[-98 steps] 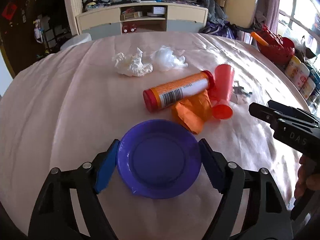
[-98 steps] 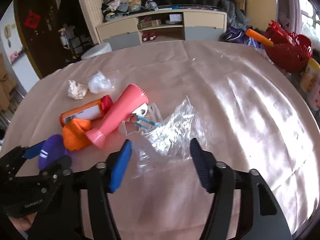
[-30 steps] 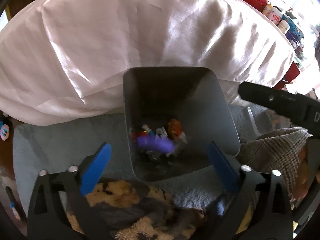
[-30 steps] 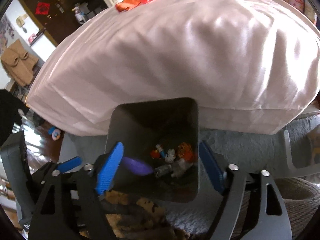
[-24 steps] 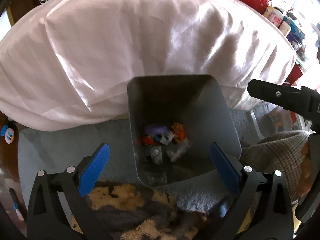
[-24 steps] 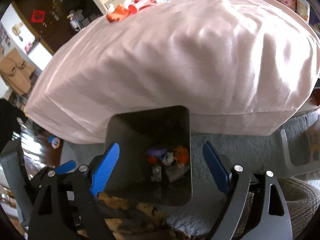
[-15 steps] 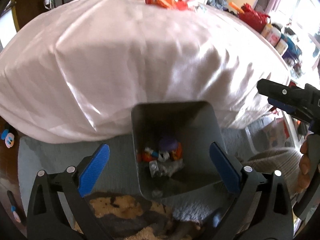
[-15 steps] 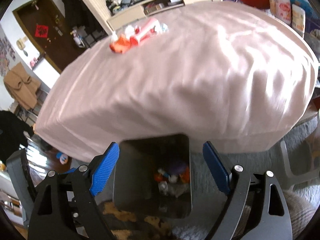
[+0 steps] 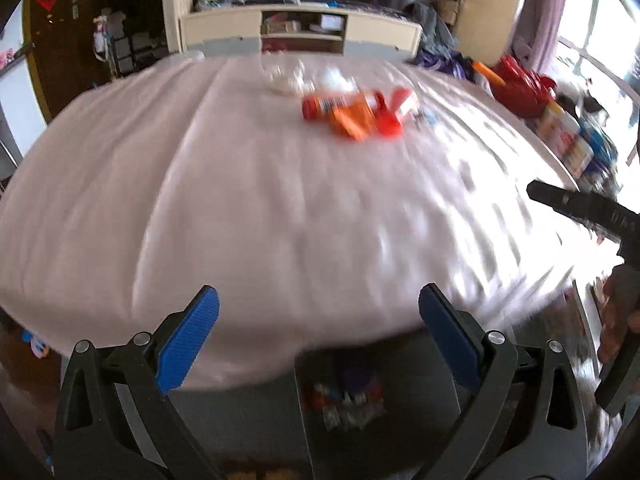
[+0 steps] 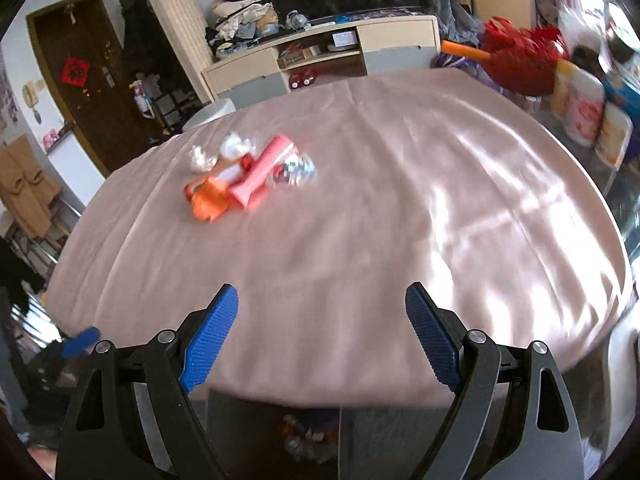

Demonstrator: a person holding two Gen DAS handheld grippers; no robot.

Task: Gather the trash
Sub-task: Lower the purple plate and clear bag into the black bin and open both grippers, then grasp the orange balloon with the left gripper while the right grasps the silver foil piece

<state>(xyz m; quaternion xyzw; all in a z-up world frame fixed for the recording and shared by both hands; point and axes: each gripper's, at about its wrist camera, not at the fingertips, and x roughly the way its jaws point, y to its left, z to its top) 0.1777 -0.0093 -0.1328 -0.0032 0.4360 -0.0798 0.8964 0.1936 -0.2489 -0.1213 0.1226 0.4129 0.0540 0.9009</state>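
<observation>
Over the bin [image 9: 400, 412]: both grippers, left gripper [image 9: 316, 334] and right gripper [image 10: 320, 334], jaws spread, empty (ready to grab).
Leftover trash [image 10: 240, 178]: clustered mid-table [image 10: 400, 220], well apart.

- "DAS"-type embossed letters on the black body of the right gripper [image 9: 592, 210] at the right edge of the left wrist view; blurred, only roughly readable.
- Orange tube [image 9: 340, 103] on the table has a white label; print too blurred to read.
- Red square sign [image 10: 75, 71] on the dark door: character not legible.
</observation>
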